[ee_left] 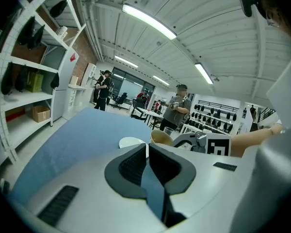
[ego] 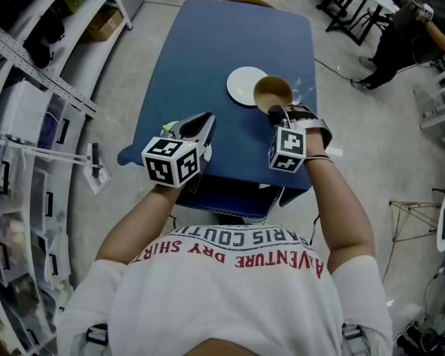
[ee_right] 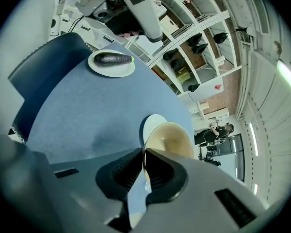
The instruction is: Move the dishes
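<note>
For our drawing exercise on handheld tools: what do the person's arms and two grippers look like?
Both the left gripper and right gripper have pale grey shells, dark ribbed fingers and a white cube with black square markers. The person wears a short-sleeved white T-shirt with red lettering.

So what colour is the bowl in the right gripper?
The bowl is tan, a light brown. The head view shows it best.

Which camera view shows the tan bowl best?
The head view: nearly all of the tan bowl shows from above, its near rim in the right gripper. The right gripper view shows its inside, partly behind the jaws; the left gripper view shows only a small part.
</note>
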Tool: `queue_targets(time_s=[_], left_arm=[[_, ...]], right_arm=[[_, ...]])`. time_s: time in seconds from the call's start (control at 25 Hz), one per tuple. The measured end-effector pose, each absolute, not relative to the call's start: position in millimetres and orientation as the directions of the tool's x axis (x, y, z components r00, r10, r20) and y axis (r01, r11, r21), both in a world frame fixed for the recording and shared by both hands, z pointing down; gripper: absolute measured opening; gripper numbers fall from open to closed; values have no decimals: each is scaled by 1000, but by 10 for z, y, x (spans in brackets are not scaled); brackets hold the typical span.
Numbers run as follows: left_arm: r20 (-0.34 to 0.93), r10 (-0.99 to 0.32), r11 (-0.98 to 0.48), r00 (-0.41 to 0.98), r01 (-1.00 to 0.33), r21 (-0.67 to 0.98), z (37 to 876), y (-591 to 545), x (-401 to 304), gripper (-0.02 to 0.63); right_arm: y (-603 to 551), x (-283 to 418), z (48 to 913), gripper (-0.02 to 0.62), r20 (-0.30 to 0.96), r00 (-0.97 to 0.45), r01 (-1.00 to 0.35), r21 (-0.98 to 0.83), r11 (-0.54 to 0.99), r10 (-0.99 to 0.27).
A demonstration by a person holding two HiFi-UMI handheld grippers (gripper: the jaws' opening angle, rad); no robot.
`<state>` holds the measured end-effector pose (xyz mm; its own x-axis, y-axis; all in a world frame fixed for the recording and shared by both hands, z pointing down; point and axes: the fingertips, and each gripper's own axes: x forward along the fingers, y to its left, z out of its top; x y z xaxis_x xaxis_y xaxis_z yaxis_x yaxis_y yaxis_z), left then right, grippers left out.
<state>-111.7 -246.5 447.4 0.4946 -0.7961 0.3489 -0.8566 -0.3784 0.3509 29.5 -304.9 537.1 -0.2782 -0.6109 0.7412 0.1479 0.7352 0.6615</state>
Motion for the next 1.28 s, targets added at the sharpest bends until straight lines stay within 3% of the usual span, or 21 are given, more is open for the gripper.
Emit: queue_targets(time_s=[1.0,1.16,1.28], left_arm=[[384,-762,-399,521,-845,356,4643,-2083,-1011,40],[390,-748,-409,536,-837,364,4657,-2053,-940,40],[393,-734,-429,554,-826,365,4633,-2023,-883,40]], right_arm=[[-2376,504,5718,44,822,-275,98,540,836,-498],[-2339,501,5660,165,814,-318,35,523,852,-487],[-2311,494,5539,210,793,-367,-53,504,862,-487]])
